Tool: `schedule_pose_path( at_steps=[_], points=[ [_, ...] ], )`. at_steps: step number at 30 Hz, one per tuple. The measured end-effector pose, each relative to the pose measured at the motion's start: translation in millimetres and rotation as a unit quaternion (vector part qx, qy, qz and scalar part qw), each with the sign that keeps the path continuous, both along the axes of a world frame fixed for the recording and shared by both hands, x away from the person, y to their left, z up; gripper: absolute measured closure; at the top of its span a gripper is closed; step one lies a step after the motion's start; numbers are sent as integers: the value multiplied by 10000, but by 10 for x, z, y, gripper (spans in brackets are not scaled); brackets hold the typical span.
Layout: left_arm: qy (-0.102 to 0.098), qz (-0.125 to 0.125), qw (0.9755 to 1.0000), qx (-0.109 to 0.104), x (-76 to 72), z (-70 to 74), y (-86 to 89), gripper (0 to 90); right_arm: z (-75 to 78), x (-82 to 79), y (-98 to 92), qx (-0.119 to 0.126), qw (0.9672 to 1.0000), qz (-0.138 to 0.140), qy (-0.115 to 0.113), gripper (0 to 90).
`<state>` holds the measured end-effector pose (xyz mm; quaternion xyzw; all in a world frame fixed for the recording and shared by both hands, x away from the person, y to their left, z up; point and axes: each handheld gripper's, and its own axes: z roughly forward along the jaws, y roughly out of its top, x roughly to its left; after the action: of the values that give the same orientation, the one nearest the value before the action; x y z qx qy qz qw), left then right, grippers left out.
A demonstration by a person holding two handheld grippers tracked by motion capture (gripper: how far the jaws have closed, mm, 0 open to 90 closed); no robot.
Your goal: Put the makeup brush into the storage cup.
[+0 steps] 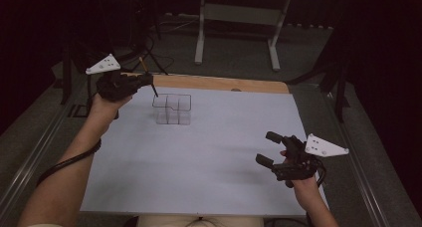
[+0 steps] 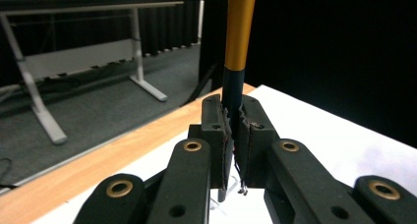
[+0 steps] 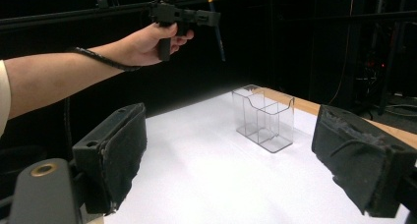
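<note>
Between left gripper (image 2: 235, 135) pads, pen (image 2: 239, 32), tip hidden

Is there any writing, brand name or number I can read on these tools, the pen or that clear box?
None can be read. The yellow-and-dark pen, the clear plastic divided box, the white table sheet and the grey three-cornered plates bear no legible text; the plates show only small dots.

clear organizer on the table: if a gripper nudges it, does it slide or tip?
The clear organizer looks like thin transparent plastic, so probably light; a nudge would likely slide it on the smooth white table. It stands taller than it is deep, so a high push may tip it. Nothing shows inside to weigh it down.
</note>
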<state>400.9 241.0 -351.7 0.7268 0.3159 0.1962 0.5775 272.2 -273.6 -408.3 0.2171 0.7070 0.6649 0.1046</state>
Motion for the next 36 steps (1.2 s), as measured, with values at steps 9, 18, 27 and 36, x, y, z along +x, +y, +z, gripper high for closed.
schedule_pose_path(
  at_steps=[9, 18, 27, 36],
  points=[
    [-49, 160, 9998, 67, 159, -26, -23, 844, -12, 9, 23, -11, 10000, 58, 23, 135],
    [-76, 314, 9994, 118, 281, -108, -60, 843, -13, 14, 30, 1, 9999, 101, 36, 136],
    [43, 401, 9991, 159, 343, -232, -53, 842, -27, 14, 19, -8, 9999, 110, 71, 139],
    [103, 479, 9986, 218, 384, -323, -63, 840, -35, 17, 14, -11, 9999, 116, 80, 139]
  ],
)
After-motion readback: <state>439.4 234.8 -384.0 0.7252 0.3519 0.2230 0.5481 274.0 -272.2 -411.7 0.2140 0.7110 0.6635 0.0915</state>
